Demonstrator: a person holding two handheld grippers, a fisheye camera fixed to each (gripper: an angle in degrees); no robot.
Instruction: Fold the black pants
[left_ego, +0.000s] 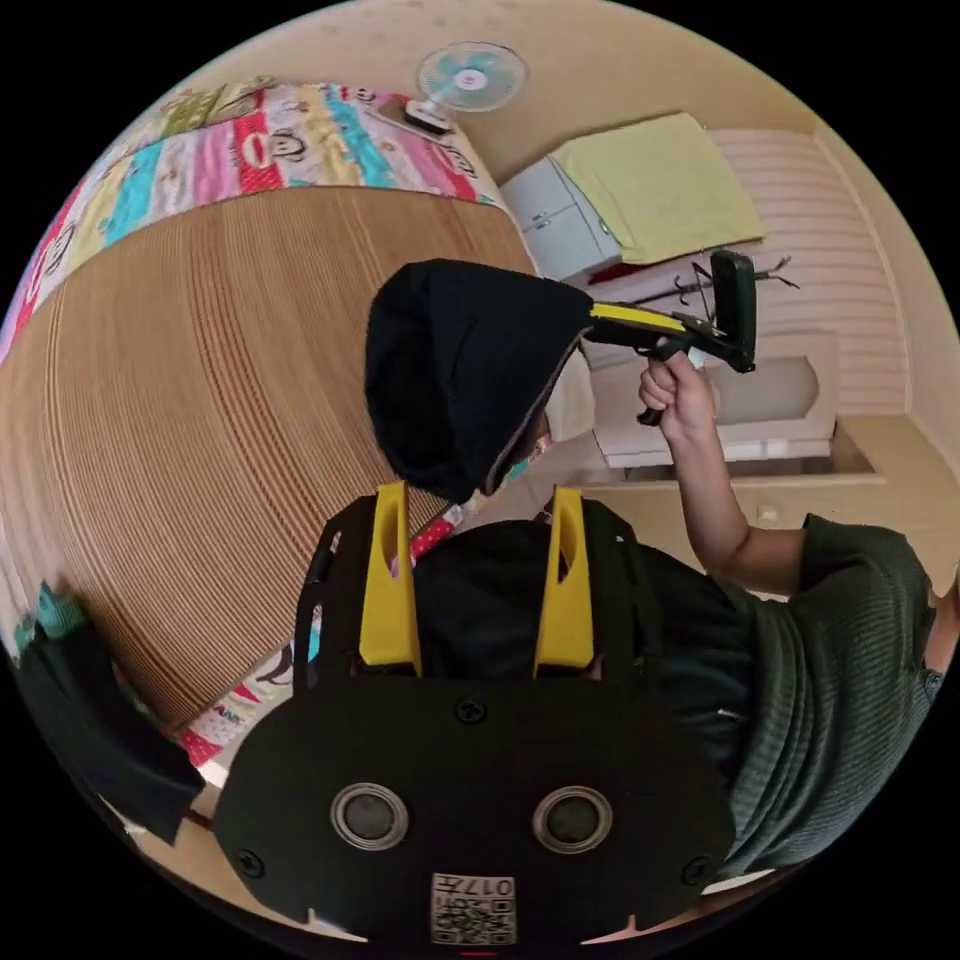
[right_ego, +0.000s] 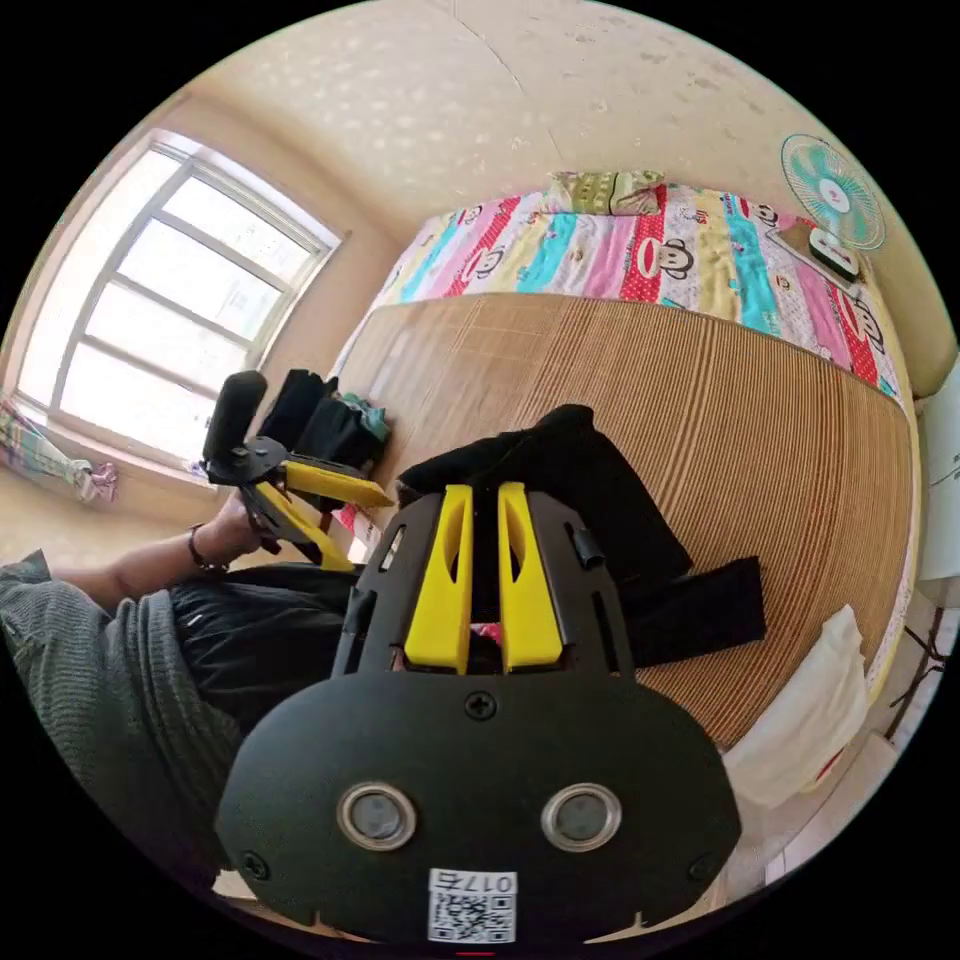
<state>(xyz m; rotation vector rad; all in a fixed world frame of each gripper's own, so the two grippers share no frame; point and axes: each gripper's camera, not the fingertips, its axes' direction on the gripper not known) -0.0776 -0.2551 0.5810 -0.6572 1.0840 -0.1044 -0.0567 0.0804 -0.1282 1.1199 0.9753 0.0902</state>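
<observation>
The black pants (left_ego: 450, 370) hang bunched in the air over the bamboo mat, pinched at one edge by my right gripper (left_ego: 592, 312), which a hand (left_ego: 680, 390) holds up. In the right gripper view, that gripper (right_ego: 485, 490) has its yellow jaws nearly together on the black pants (right_ego: 580, 470), and a black strip of cloth (right_ego: 700, 610) lies on the mat below. My left gripper (left_ego: 480, 495) stands open just under the hanging bundle, apart from it. From the right gripper view, the left gripper (right_ego: 370, 532) shows spread jaws with nothing between them.
A bamboo mat (left_ego: 200, 400) covers the bed over a colourful striped sheet (right_ego: 650, 250). A pile of dark clothes (right_ego: 320, 420) sits at the mat's edge by the window. A white pillow (right_ego: 810, 700), a fan (right_ego: 830, 190) and a cabinet under yellow cloth (left_ego: 660, 190) stand around.
</observation>
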